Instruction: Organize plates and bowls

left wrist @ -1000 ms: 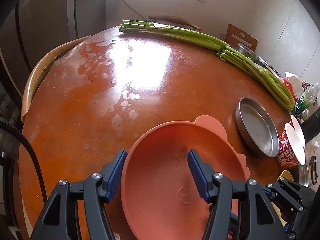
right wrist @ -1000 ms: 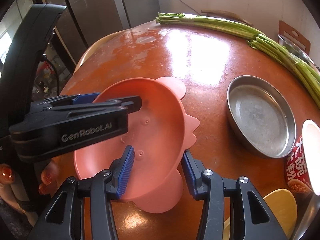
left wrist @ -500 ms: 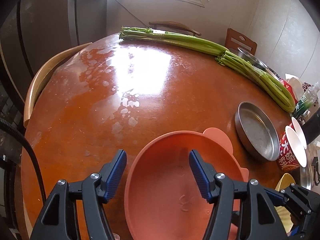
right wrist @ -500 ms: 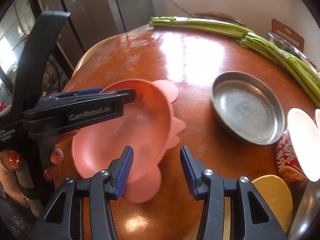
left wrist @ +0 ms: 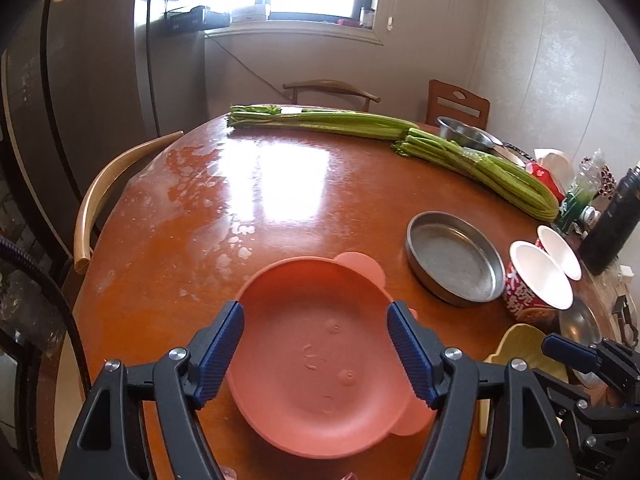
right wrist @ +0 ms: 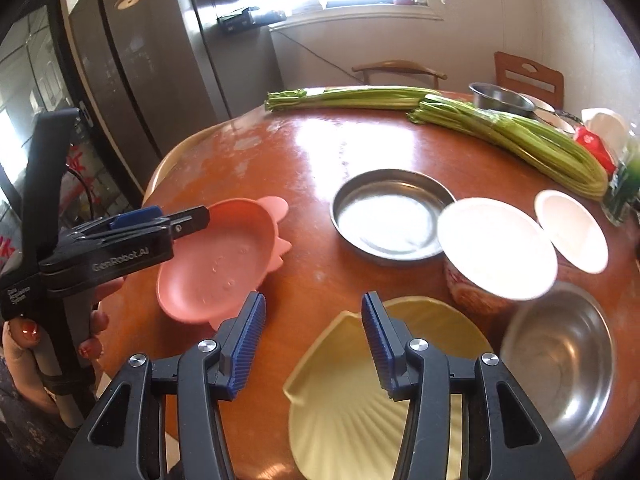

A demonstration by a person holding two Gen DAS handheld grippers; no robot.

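Pink plate (left wrist: 320, 356) flat on table (left wrist: 248, 208), below spread fingers of left gripper (left wrist: 316, 350). Right gripper (right wrist: 314, 340) also open, holding nothing, over rim of yellow shell plate (right wrist: 352, 408). Metal pan (right wrist: 390, 216) beside pink plate.

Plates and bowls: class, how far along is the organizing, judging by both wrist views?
Barely begun. Pink plate lies alone on the table, between the open left gripper. Right gripper is open above the yellow shell plate. Metal pan and steel bowl sit unstacked.
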